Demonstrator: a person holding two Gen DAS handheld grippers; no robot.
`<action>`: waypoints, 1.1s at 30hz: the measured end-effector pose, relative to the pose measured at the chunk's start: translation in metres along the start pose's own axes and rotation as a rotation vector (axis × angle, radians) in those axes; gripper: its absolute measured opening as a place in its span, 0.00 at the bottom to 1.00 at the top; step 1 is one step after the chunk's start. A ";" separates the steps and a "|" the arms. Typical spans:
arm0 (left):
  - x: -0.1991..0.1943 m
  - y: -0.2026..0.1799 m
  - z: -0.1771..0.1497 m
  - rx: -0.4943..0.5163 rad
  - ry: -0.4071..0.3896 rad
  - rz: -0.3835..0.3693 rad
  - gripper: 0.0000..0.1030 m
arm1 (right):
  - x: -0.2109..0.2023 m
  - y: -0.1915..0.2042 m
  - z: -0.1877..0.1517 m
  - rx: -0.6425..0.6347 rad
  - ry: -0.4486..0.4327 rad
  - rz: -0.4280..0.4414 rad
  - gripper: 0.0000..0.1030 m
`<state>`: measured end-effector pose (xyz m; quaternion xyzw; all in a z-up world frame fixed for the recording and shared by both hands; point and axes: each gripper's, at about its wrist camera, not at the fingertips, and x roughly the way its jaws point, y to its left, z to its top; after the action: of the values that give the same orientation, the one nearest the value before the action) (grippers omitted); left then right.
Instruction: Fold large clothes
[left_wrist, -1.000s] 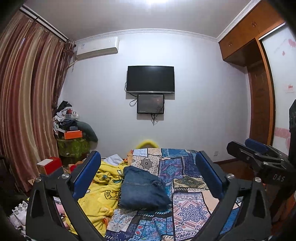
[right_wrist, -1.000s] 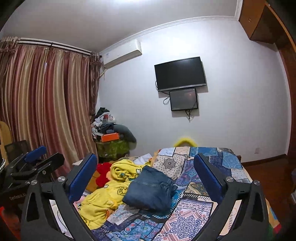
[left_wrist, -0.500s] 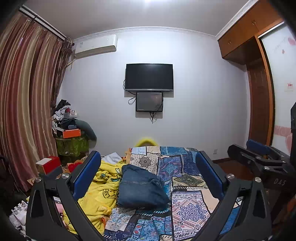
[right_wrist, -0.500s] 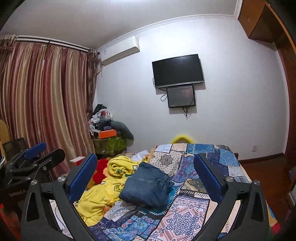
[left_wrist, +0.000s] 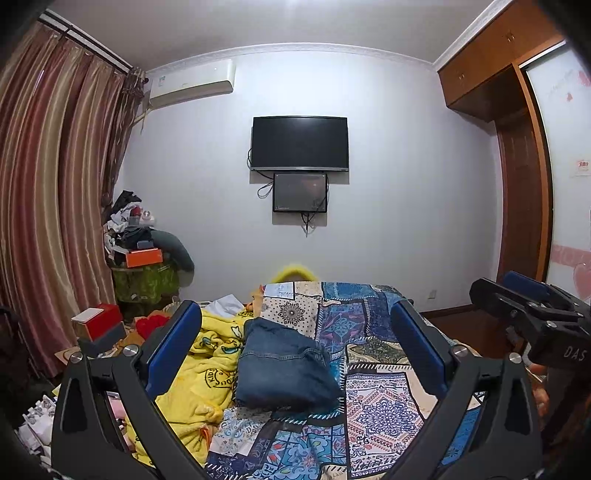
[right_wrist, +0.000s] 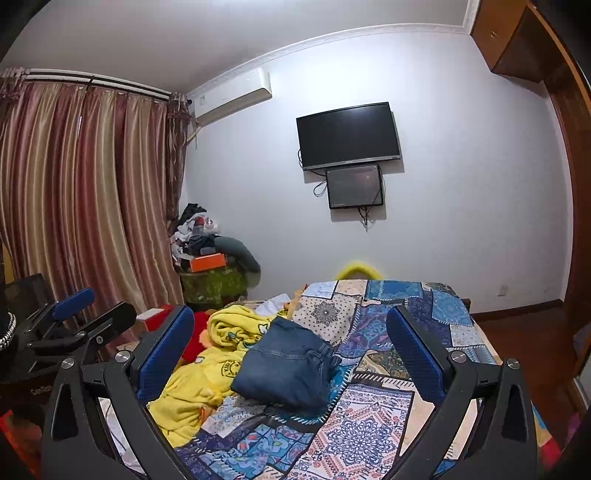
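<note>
Patchwork bed cover (left_wrist: 384, 398) fills near scene. Yellow blanket (left_wrist: 199, 369) bunched at left. Folded jeans (left_wrist: 284, 365) lie on cover, touching blanket edge. Left gripper (left_wrist: 295, 347) and right gripper (right_wrist: 291, 347) hover above bed, jaws wide apart, holding nothing. Fold looks finished; if tidying, press stack flat, avoid dragging blanket.

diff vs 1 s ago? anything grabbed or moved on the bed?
Nothing grabbed or released. Both views drifted slightly: the room slid a little lower and left in frame, so both tools tipped or moved a touch. The left tool and right tool stayed open and empty above the bed. The folded jeans lie unmoved on the patchwork quilt beside the yellow blanket.
</note>
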<state>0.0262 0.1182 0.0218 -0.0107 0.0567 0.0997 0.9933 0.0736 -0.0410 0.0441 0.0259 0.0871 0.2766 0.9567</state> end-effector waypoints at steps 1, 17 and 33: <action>0.000 0.000 0.000 0.000 0.000 0.000 0.99 | 0.000 0.000 0.000 0.000 0.000 -0.001 1.00; 0.000 -0.002 0.002 -0.006 -0.004 -0.012 0.99 | 0.001 -0.002 0.002 0.007 0.013 -0.003 1.00; 0.003 0.000 0.003 -0.016 0.009 -0.046 0.99 | 0.005 -0.002 0.001 0.004 0.029 -0.023 1.00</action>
<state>0.0298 0.1190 0.0246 -0.0204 0.0601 0.0771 0.9950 0.0789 -0.0402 0.0439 0.0229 0.1020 0.2660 0.9583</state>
